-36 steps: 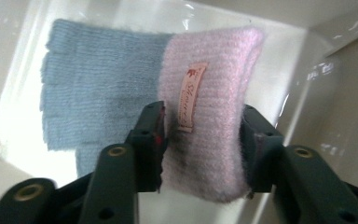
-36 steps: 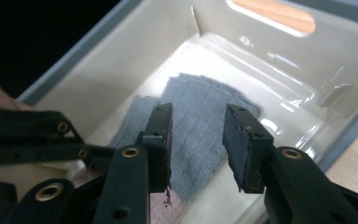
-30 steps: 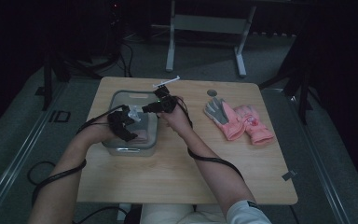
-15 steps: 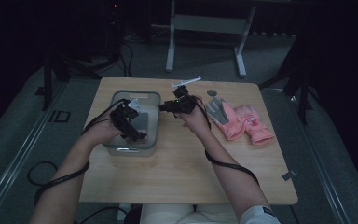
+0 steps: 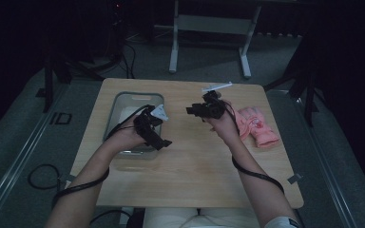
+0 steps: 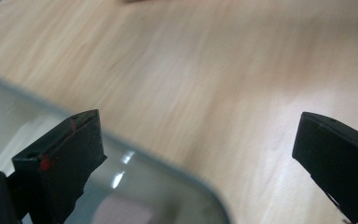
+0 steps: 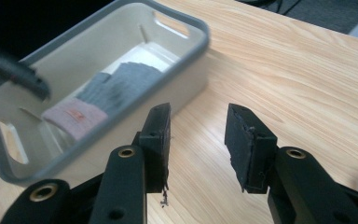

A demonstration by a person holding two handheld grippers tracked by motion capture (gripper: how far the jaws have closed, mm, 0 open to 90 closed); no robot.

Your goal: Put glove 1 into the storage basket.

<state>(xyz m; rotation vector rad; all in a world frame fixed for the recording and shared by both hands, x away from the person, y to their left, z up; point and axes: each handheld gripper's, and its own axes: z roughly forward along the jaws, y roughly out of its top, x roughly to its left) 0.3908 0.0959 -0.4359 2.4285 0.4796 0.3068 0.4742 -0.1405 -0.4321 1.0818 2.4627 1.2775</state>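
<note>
The right gripper view looks into the grey bin [image 7: 193,28], where a grey glove [image 7: 102,91] with a pink cuff lies on the floor, well apart from that gripper's fingers [image 7: 158,140], which are released and empty over bare worktop [image 7: 307,70]. The high view shows instead a pink glove [image 5: 259,128] at the right, just beside the right gripper [image 5: 202,110]. The left gripper [image 5: 154,130] hovers over the bin's right rim; its own view shows wide-spread fingers [image 6: 67,156] holding nothing.
</note>
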